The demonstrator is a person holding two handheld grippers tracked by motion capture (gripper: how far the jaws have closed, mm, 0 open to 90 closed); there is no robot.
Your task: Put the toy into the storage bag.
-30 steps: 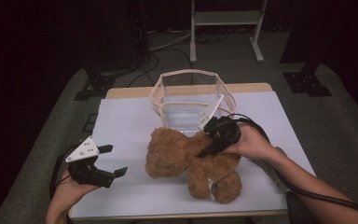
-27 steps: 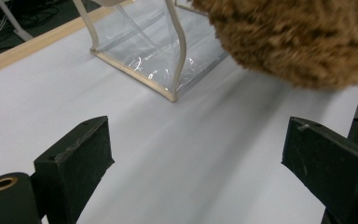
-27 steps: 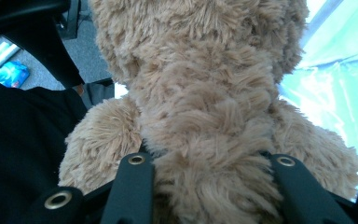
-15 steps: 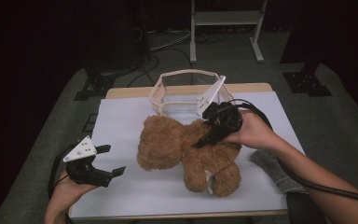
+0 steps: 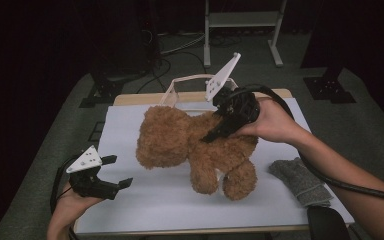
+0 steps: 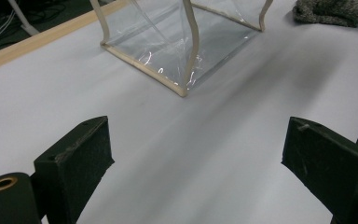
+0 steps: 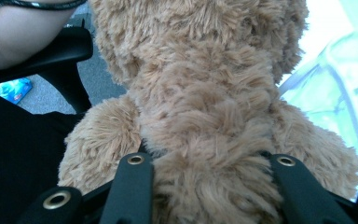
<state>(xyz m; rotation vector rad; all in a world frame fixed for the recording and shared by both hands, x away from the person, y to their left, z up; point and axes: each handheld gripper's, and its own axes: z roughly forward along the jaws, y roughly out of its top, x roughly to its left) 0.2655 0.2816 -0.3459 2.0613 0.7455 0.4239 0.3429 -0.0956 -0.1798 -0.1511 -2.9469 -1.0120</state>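
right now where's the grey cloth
In the high view the grey cloth lies flat on the table's near right part, right of the teddy bear's legs and just under the person's right forearm.

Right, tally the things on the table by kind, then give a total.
Teddy bear: 1, lifted in the right tool
Clear bag: 1
Grey cloth: 1
Total: 3

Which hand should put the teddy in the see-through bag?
The right one, probably. The right gripper already clamps the teddy bear, lifted right beside the clear bag. The left gripper sits open at the table's near edge.
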